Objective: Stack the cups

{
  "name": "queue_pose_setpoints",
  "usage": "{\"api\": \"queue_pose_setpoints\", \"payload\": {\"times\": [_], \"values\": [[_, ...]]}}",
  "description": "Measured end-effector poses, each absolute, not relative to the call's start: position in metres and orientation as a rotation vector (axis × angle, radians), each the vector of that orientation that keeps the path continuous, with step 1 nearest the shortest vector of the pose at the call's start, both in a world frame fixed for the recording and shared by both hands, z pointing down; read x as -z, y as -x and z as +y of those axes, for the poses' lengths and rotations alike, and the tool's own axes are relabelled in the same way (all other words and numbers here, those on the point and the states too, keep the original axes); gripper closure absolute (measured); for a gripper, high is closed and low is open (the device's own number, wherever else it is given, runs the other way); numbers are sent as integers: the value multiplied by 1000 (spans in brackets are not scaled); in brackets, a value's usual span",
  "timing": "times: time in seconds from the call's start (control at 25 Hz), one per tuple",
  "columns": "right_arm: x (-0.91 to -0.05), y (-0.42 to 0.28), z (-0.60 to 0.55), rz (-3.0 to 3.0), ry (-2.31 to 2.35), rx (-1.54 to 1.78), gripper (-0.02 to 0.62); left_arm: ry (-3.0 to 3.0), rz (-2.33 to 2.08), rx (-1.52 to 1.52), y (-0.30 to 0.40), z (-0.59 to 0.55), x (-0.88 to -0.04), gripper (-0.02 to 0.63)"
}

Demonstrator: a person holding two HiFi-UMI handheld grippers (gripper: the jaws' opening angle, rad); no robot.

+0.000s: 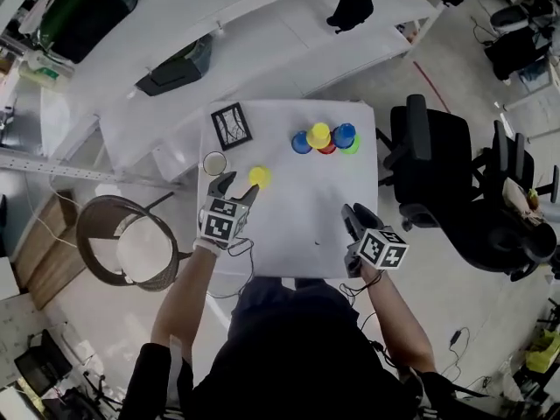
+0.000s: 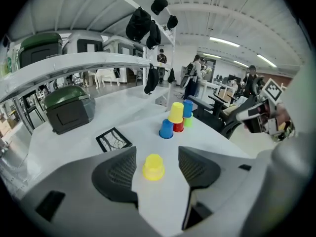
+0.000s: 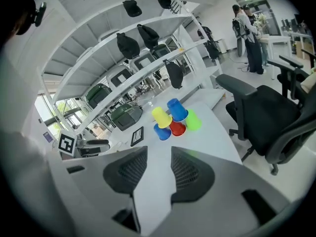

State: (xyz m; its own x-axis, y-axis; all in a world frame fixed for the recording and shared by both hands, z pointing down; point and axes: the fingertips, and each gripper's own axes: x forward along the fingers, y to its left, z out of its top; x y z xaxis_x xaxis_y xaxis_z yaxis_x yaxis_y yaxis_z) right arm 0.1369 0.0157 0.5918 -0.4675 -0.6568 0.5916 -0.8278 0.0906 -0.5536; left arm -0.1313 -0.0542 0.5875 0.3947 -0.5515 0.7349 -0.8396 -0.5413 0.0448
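You are holding the left gripper (image 1: 240, 187) with its jaws apart, and the single yellow cup (image 1: 259, 177) is standing upside down on the table (image 1: 289, 234) just ahead of them, not gripped. Five cups are already sitting in a pile (image 1: 325, 138) at the far side. The right gripper (image 1: 354, 218) is hanging near the front edge, jaws apart, empty. I think only this cup is remaining.

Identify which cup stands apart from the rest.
The lone yellow cup, upside down on the table just ahead of the left gripper, whose jaws are open. The other five cups are clustered in a pile at the table's far side.
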Motion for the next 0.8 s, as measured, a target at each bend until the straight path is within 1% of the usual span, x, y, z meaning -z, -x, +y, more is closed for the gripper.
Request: {"api": "queue_pose_setpoints", "payload": {"times": [0.36,0.8], "values": [[-582,-93,24,-2145,-1510,-1281,451,-2242,-1165,-983,167,-22,-611,344],[-569,-70,55,-2034,-1636,-1255,453,-2363,-994,-1062,155,-44,-654,345]]}}
